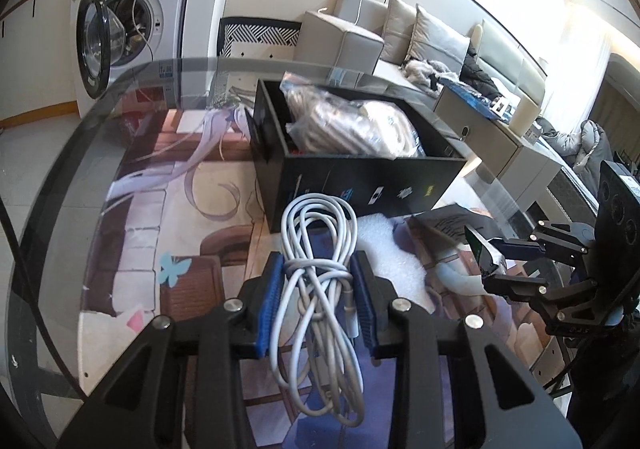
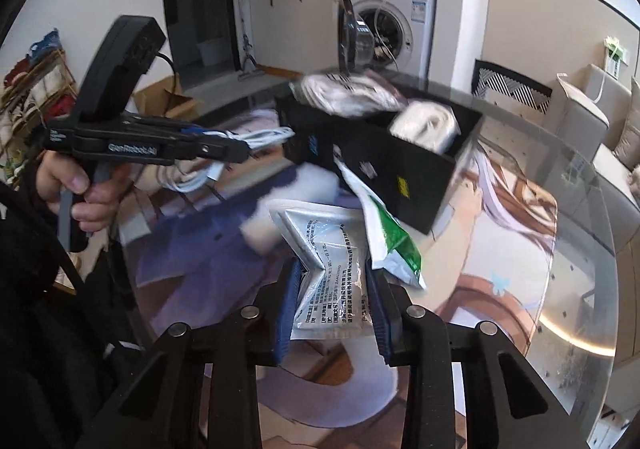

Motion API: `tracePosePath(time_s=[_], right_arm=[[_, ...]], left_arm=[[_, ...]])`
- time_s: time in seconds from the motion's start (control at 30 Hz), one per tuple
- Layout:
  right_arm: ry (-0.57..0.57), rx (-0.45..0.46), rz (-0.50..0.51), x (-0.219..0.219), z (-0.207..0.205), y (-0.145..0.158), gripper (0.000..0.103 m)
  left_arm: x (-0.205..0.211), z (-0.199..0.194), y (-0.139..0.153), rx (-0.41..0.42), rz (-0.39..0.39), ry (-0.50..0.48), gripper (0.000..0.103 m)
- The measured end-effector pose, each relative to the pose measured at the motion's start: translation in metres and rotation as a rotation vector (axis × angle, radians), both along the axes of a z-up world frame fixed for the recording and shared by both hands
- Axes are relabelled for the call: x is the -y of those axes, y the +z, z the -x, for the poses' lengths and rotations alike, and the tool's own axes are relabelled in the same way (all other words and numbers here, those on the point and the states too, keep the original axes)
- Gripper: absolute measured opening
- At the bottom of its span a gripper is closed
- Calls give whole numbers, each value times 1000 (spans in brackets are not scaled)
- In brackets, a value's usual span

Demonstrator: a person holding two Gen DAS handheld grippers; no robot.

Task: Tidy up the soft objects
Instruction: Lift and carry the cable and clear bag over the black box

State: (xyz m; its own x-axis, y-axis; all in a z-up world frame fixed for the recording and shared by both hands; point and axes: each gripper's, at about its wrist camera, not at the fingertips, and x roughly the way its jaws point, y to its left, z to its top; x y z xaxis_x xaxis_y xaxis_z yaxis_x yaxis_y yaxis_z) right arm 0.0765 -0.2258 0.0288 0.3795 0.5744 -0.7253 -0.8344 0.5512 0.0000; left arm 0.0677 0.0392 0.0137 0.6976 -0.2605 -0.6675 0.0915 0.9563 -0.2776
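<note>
My left gripper is shut on a coiled white cable and holds it above the table, in front of the black box. The box holds bagged cables. In the right wrist view my right gripper is shut on two soft packets: a silver-white printed one and a white-and-green one. The left gripper with its cable shows there at the left, and the black box lies ahead. The right gripper also shows in the left wrist view at the right.
A white foam sheet and a dark paper lie on the round glass table over a printed mat. A washing machine with its door open stands behind, a sofa at the right.
</note>
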Motion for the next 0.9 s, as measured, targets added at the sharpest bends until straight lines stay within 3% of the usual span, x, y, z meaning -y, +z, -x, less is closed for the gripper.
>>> tracePosePath(time_s=[0.33,0.9], right_arm=[[3,77,-83,1,14,33,33],[-154,95,-168,0,-15,50,33]], left_arm=[[-2,17,28,77,1,-1,32],[-5,2,63,157,-1,26,33]])
